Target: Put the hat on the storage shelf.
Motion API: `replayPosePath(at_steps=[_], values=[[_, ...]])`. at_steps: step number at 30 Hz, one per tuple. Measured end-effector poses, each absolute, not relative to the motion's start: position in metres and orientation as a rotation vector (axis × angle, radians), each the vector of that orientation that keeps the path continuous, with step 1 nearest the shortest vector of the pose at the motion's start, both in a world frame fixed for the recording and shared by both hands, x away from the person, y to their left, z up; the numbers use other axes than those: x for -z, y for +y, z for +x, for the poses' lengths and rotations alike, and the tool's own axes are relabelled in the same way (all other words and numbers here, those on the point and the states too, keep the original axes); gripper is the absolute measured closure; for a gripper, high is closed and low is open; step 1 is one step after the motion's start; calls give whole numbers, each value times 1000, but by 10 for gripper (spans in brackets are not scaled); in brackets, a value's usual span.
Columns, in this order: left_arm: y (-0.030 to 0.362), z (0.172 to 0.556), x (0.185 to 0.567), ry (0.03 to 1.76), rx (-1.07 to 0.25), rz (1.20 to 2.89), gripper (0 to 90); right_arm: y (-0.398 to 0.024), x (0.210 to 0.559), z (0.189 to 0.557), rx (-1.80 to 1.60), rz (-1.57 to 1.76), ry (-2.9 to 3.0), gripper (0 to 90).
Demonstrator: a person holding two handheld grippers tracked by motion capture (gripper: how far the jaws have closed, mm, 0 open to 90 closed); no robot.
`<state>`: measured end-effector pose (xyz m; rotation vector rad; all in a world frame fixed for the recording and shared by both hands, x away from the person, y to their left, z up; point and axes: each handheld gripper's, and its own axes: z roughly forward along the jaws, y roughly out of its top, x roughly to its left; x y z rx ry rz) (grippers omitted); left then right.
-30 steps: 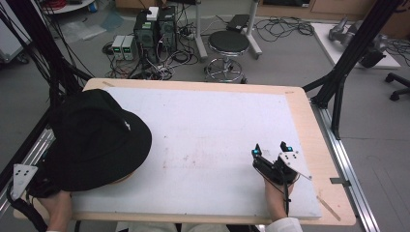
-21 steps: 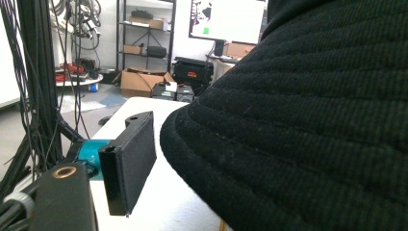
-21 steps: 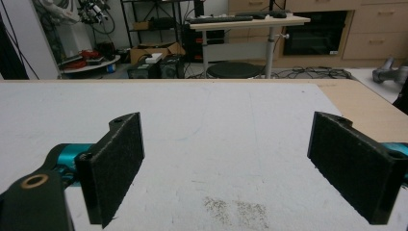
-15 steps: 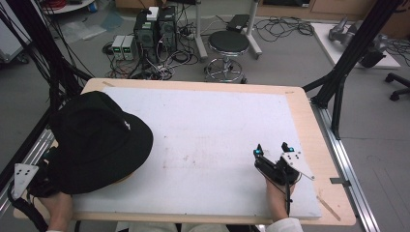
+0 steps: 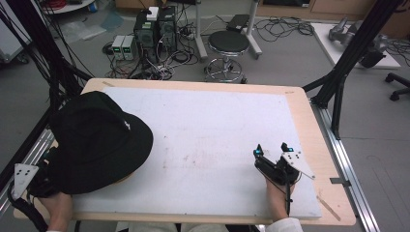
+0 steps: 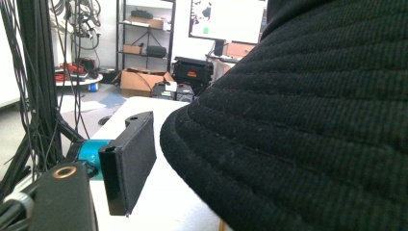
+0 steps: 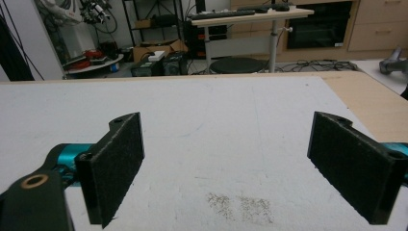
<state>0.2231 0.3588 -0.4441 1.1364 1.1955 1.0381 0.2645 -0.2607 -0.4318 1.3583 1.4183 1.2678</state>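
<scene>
Both tongs are kept low: the right gripper (image 5: 272, 151) is held wide open and empty, unmoved. The left gripper (image 6: 126, 159) is hidden by the black hat (image 5: 96, 140), nudged slightly right; its grip cannot be told.

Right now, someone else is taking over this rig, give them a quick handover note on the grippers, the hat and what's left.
Left gripper: at the table's left edge, one jaw beside the black hat brim; the brim hides the other, so grip unclear.
Right gripper: open, holding nothing, resting low at the white mat near right.
Hat: crown up, on the mat's left side.
Done: nothing evident.
Left: probably grasping and moving the hat.
</scene>
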Motion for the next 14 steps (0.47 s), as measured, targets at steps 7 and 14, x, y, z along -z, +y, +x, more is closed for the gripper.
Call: replayPosePath(at_steps=[7,14], values=[[359,223,444,1195,-1036,1138,240,-261,432,265,-1272,1363,1425,118],[359,224,444,1195,-1038,1137,240,-260,433,266,-1272,1361,1432,118]])
